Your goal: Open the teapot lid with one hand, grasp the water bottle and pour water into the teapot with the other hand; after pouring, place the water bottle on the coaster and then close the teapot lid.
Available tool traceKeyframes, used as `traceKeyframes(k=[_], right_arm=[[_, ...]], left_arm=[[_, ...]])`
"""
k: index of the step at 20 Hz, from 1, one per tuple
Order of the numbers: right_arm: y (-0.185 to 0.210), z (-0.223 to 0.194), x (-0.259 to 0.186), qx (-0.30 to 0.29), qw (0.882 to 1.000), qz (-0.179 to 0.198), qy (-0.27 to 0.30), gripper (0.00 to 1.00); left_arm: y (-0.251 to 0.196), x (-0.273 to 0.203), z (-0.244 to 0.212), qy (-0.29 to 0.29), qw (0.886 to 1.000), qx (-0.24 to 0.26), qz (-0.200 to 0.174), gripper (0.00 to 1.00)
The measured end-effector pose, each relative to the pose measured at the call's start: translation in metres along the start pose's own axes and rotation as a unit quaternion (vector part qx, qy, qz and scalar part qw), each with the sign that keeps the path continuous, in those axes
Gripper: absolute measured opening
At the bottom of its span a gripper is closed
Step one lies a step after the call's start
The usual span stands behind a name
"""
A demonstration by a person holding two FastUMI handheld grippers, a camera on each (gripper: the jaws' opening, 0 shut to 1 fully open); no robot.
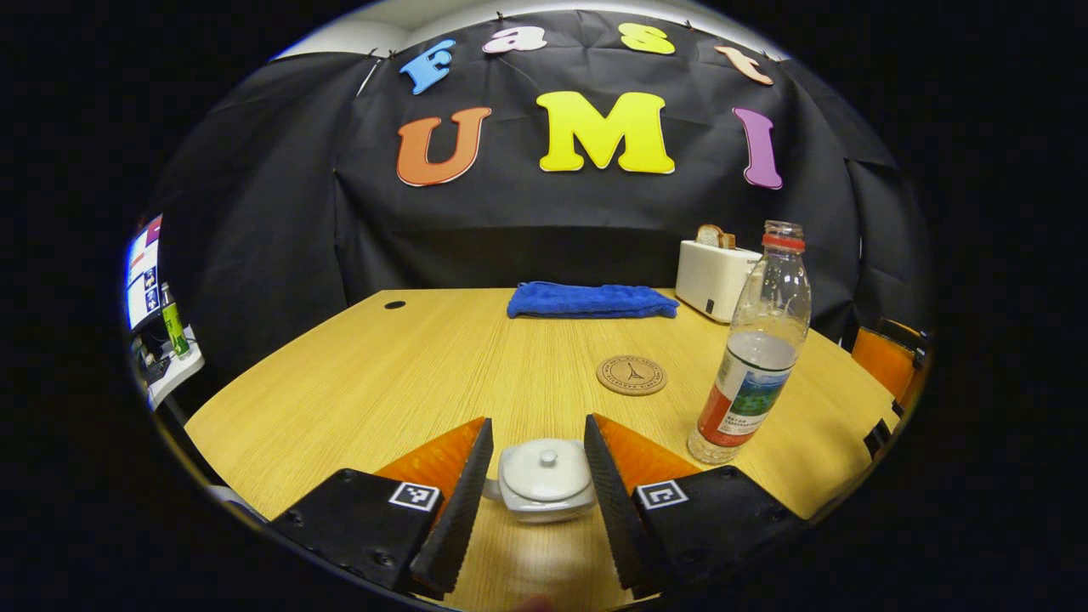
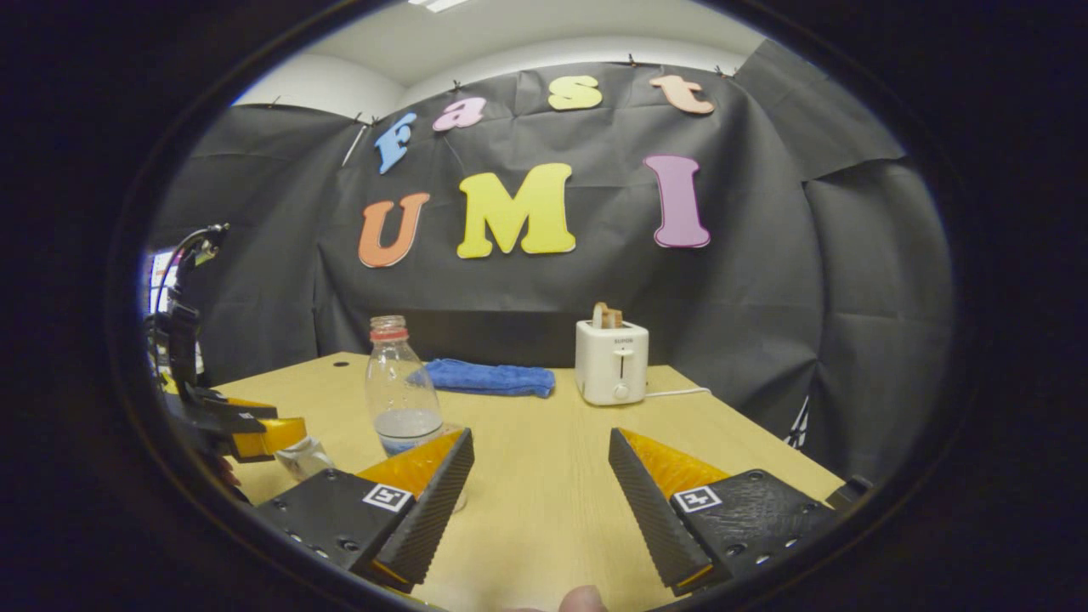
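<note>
At the near edge of the pale wooden desk (image 1: 365, 374), your left gripper (image 1: 538, 455) has its jaws spread apart on either side of the small white ceramic teapot (image 1: 544, 480), whose lid is still on; neither touches it. The clear plastic water bottle with a red collar and no cap (image 1: 752, 348) stands just right of it, the round cork coaster (image 1: 631, 375) toward the middle. Your right gripper (image 2: 541, 472) hovers with jaws apart, clasping nothing, the bottle off its left side. A folded blue towel (image 1: 592, 300) and white toaster (image 2: 611, 361) sit at the far edge.
</note>
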State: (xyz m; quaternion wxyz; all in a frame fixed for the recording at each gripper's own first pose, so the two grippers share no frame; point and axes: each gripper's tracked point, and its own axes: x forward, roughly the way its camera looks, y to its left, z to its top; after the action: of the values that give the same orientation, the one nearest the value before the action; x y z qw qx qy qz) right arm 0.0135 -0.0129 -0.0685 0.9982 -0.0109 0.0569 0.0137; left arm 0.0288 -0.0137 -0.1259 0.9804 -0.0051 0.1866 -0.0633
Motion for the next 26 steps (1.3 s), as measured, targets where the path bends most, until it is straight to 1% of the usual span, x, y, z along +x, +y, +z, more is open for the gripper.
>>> traceKeyframes(k=[2, 3, 5, 6, 7, 8, 9, 10, 11, 12, 13, 14, 16, 17, 18, 19, 21, 23, 24, 25, 26], right_arm=[[-0.001, -0.004, 0.002, -0.002, 1.000, -0.001, 0.006, 0.95], [0.000, -0.007, 0.002, -0.003, 1.000, 0.002, 0.009, 0.95], [0.003, -0.009, 0.003, -0.002, 1.000, 0.008, 0.013, 0.98], [0.005, -0.009, 0.002, -0.002, 1.000, 0.012, 0.013, 0.98], [0.006, -0.010, 0.002, -0.003, 1.000, 0.015, 0.012, 0.97], [0.008, -0.009, 0.001, -0.005, 1.000, 0.018, 0.010, 0.95], [0.009, -0.008, 0.001, -0.006, 1.000, 0.022, 0.008, 0.97], [0.010, -0.007, 0.000, -0.007, 1.000, 0.026, 0.006, 0.95], [0.014, -0.006, -0.001, -0.006, 0.999, 0.032, 0.004, 0.97], [0.019, -0.006, -0.002, -0.003, 0.999, 0.044, 0.004, 0.95], [0.024, -0.007, -0.003, 0.000, 0.998, 0.056, 0.004, 0.98], [0.029, -0.008, -0.004, 0.003, 0.998, 0.067, 0.006, 0.95], [0.036, -0.011, -0.006, 0.006, 0.996, 0.083, 0.010, 0.96], [0.039, -0.012, -0.007, 0.007, 0.996, 0.088, 0.011, 0.98], [0.042, -0.012, -0.006, 0.007, 0.996, 0.092, 0.011, 0.98], [0.046, -0.014, -0.006, 0.007, 0.995, 0.098, 0.012, 0.95], [0.056, -0.019, -0.002, 0.009, 0.994, 0.110, 0.015, 0.95], [0.070, -0.025, 0.005, 0.011, 0.992, 0.123, 0.021, 0.96], [0.077, -0.027, 0.009, 0.009, 0.991, 0.128, 0.025, 0.95], [0.083, -0.029, 0.013, 0.006, 0.991, 0.133, 0.027, 0.96], [0.089, -0.030, 0.017, 0.002, 0.990, 0.136, 0.029, 0.95]], left_arm=[[-0.002, 0.001, 0.000, 0.003, 1.000, 0.004, -0.003, 0.63], [-0.004, 0.002, -0.001, 0.003, 1.000, 0.007, -0.005, 0.61], [-0.003, 0.001, -0.001, 0.000, 1.000, 0.017, 0.002, 0.56], [-0.003, 0.001, 0.000, -0.002, 1.000, 0.021, 0.007, 0.42], [-0.001, 0.003, 0.001, -0.003, 1.000, 0.023, 0.013, 0.35], [-0.001, 0.003, 0.000, -0.004, 1.000, 0.023, 0.014, 0.23], [-0.002, 0.003, 0.002, -0.006, 1.000, 0.024, 0.010, 0.18], [-0.004, 0.004, 0.002, -0.008, 1.000, 0.025, 0.007, 0.13], [-0.004, 0.004, 0.002, -0.010, 1.000, 0.026, 0.004, 0.10], [-0.006, 0.005, 0.003, -0.012, 1.000, 0.029, -0.001, 0.06], [-0.006, 0.004, 0.004, -0.013, 1.000, 0.028, -0.006, 0.05], [-0.006, 0.005, 0.003, -0.012, 1.000, 0.025, -0.008, 0.03], [-0.005, 0.001, 0.006, -0.014, 1.000, 0.024, -0.009, 0.03], [-0.004, -0.001, 0.010, -0.019, 1.000, 0.024, -0.009, 0.03], [-0.004, -0.002, 0.012, -0.023, 0.999, 0.022, -0.010, 0.03], [-0.005, -0.004, 0.015, -0.029, 0.999, 0.019, -0.014, 0.02], [-0.006, -0.009, 0.023, -0.038, 0.999, 0.014, -0.023, 0.03], [-0.003, -0.020, 0.031, -0.050, 0.998, 0.017, -0.020, 0.03], [0.000, -0.022, 0.036, -0.056, 0.998, 0.018, -0.019, 0.00], [0.002, -0.026, 0.039, -0.061, 0.998, 0.017, -0.019, 0.03], [0.004, -0.030, 0.041, -0.067, 0.997, 0.014, -0.019, 0.03]])
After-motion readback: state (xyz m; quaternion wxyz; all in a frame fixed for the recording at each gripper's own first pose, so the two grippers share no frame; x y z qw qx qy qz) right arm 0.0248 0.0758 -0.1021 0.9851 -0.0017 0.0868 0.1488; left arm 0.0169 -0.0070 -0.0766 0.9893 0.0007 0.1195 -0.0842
